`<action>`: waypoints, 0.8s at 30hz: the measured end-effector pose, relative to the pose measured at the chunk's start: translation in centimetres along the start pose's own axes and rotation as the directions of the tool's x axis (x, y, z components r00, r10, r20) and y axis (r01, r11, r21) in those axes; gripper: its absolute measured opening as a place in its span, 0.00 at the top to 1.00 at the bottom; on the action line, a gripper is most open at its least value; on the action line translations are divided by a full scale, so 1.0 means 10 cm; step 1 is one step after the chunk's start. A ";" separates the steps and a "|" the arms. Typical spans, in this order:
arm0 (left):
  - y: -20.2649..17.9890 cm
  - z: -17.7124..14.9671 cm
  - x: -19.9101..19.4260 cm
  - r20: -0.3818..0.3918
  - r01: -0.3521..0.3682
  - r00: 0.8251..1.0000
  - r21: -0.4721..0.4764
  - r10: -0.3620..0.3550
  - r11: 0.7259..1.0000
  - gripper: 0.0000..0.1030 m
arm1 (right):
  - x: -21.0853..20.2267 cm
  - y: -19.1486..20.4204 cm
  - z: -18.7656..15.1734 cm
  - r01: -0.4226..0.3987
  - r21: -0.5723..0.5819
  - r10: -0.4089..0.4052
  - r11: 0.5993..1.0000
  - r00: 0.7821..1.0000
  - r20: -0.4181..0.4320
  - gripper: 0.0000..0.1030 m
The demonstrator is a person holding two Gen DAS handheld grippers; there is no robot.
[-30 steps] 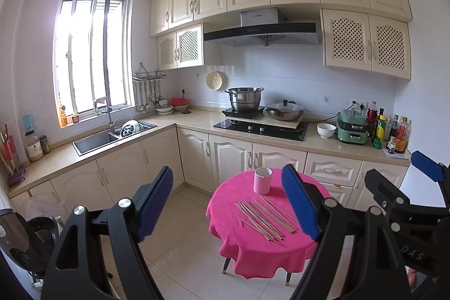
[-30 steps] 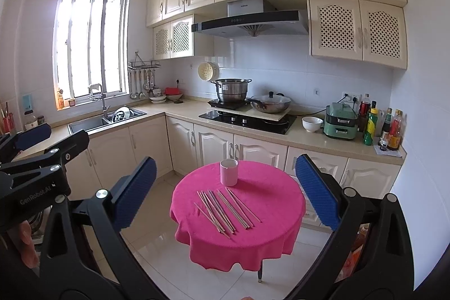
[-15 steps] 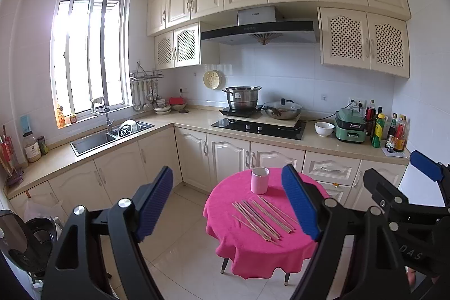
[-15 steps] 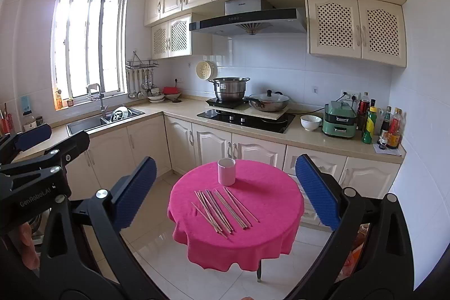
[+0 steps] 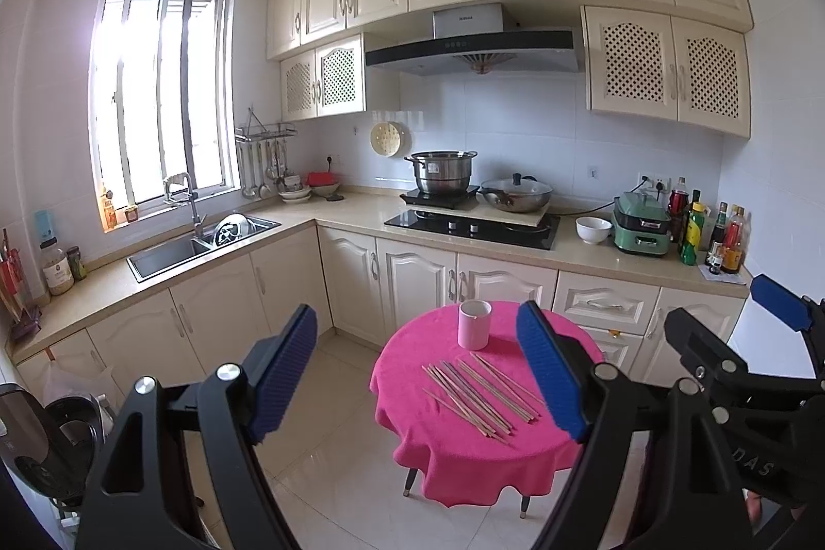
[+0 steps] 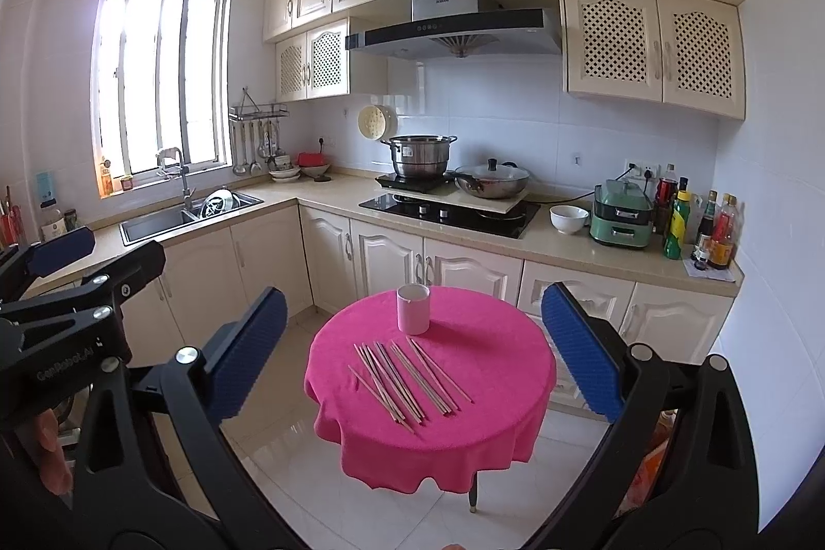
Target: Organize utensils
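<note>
Several wooden chopsticks lie loose on a round table with a pink cloth; they also show in the right wrist view. A pink cup stands upright behind them, and in the right wrist view. My left gripper is open and empty, well short of the table. My right gripper is open and empty, also far from the table. The cloth shows in the right wrist view. Each gripper shows at the edge of the other's view.
An L-shaped kitchen counter runs behind the table, with a sink, a hob with a pot and wok, a white bowl, a green appliance and bottles. Tiled floor lies between me and the table.
Both views have shifted slightly and the table looks a little nearer. Both grippers stay open. Nothing on the table has moved.
</note>
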State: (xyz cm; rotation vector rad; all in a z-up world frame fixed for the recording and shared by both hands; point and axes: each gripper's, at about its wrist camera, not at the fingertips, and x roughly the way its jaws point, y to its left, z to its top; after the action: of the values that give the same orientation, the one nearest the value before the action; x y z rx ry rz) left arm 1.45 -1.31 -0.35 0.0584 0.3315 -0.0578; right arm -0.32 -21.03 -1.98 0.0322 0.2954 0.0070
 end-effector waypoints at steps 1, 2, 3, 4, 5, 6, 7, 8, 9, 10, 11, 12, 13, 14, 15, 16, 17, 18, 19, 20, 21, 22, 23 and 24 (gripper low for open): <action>0.00 0.00 0.01 0.000 0.001 1.000 0.001 -0.001 1.000 0.24 | 0.01 -0.01 0.00 0.002 0.001 -0.002 1.000 1.000 -0.003 0.06; 0.00 0.00 0.01 0.001 0.002 1.000 0.001 -0.002 1.000 0.24 | 0.02 0.00 0.01 0.004 0.003 -0.004 1.000 1.000 -0.004 0.06; -0.01 0.00 0.02 0.001 0.004 1.000 0.003 -0.004 1.000 0.24 | 0.02 0.00 0.00 0.006 0.003 -0.006 1.000 1.000 -0.004 0.06; -0.01 0.00 0.03 0.001 0.006 1.000 0.004 -0.006 1.000 0.24 | 0.03 -0.01 0.01 0.009 0.004 -0.009 1.000 1.000 -0.005 0.06; -0.02 0.01 0.04 0.001 0.007 1.000 0.006 -0.007 1.000 0.24 | 0.03 0.00 0.01 0.010 0.004 -0.010 1.000 1.000 -0.006 0.06; -0.02 0.01 0.05 0.000 0.008 1.000 0.008 -0.008 1.000 0.24 | 0.05 -0.01 0.02 0.013 0.005 -0.013 1.000 1.000 -0.007 0.06; -0.02 0.01 0.06 -0.001 0.011 1.000 0.008 -0.011 1.000 0.24 | 0.06 0.00 0.01 0.014 0.005 -0.014 1.000 1.000 -0.007 0.06; -0.02 0.01 0.08 -0.001 0.013 1.000 0.009 -0.013 1.000 0.24 | 0.07 0.00 0.02 0.016 0.007 -0.016 1.000 1.000 -0.008 0.06; -0.02 0.01 0.09 0.000 0.015 1.000 0.010 -0.015 1.000 0.24 | 0.07 0.03 -0.01 0.018 0.007 -0.018 1.000 1.000 -0.007 0.06; -0.02 0.02 0.10 0.001 0.016 1.000 0.013 -0.016 1.000 0.24 | 0.08 0.05 -0.02 0.020 0.007 -0.020 1.000 1.000 -0.007 0.06; 0.00 0.00 0.10 0.001 0.017 1.000 0.013 -0.017 1.000 0.24 | 0.09 0.05 -0.02 0.024 0.006 -0.024 1.000 1.000 -0.007 0.06; 0.01 -0.01 0.11 0.000 0.019 1.000 0.013 -0.019 1.000 0.24 | 0.10 0.06 -0.02 0.026 0.007 -0.026 1.000 1.000 -0.006 0.06; 0.01 -0.01 0.12 0.000 0.020 1.000 0.014 -0.020 1.000 0.24 | 0.11 0.07 -0.03 0.028 0.007 -0.028 1.000 1.000 -0.003 0.06; 0.02 -0.01 0.13 -0.001 0.021 1.000 0.015 -0.021 1.000 0.24 | 0.11 0.08 -0.03 0.032 0.006 -0.032 0.999 0.999 0.002 0.06; 0.03 -0.02 0.15 -0.001 0.022 1.000 0.018 -0.022 1.000 0.24 | 0.13 0.10 -0.03 0.038 0.003 -0.038 0.999 0.999 0.004 0.06; 0.04 -0.02 0.16 -0.001 0.021 1.000 0.019 -0.021 1.000 0.24 | 0.13 0.12 -0.05 0.041 0.002 -0.041 0.999 0.999 0.005 0.06; 0.06 -0.02 0.18 -0.002 0.021 1.000 0.020 -0.021 1.000 0.24 | 0.14 0.14 -0.05 0.041 -0.001 -0.041 0.999 0.999 0.007 0.06; 0.07 -0.01 0.20 -0.005 0.022 1.000 0.020 -0.022 1.000 0.24 | 0.15 0.15 -0.05 0.042 -0.004 -0.042 0.999 0.999 0.008 0.06; 0.08 -0.01 0.21 -0.005 0.023 1.000 0.020 -0.023 1.000 0.24 | 0.17 0.17 -0.04 0.048 -0.010 -0.048 0.999 0.999 0.010 0.06; 0.08 -0.01 0.21 -0.003 0.022 1.000 0.021 -0.021 1.000 0.24 | 0.19 0.19 -0.04 0.069 -0.023 -0.069 0.997 0.998 0.014 0.06; 0.08 -0.01 0.22 -0.003 0.020 1.000 0.023 -0.020 1.000 0.24 | 0.21 0.22 -0.05 0.090 -0.032 -0.089 0.995 0.996 0.019 0.06; 0.09 -0.01 0.25 -0.005 0.020 1.000 0.026 -0.020 0.999 0.24 | 0.23 0.25 -0.06 0.120 -0.044 -0.119 0.992 0.993 0.024 0.06; 0.09 -0.01 0.27 -0.007 0.020 1.000 0.028 -0.019 0.999 0.24 | 0.25 0.27 -0.06 0.132 -0.046 -0.131 0.990 0.991 0.025 0.06; 0.09 -0.02 0.29 -0.010 0.019 1.000 0.029 -0.019 0.999 0.24 | 0.26 0.27 -0.07 0.123 -0.042 -0.122 0.991 0.992 0.023 0.06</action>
State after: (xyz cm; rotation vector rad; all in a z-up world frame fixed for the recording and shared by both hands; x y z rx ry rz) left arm 4.17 -0.51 -1.45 0.0841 0.3405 -0.0815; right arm 2.02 -18.30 -3.28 -0.0287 0.2764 -0.1093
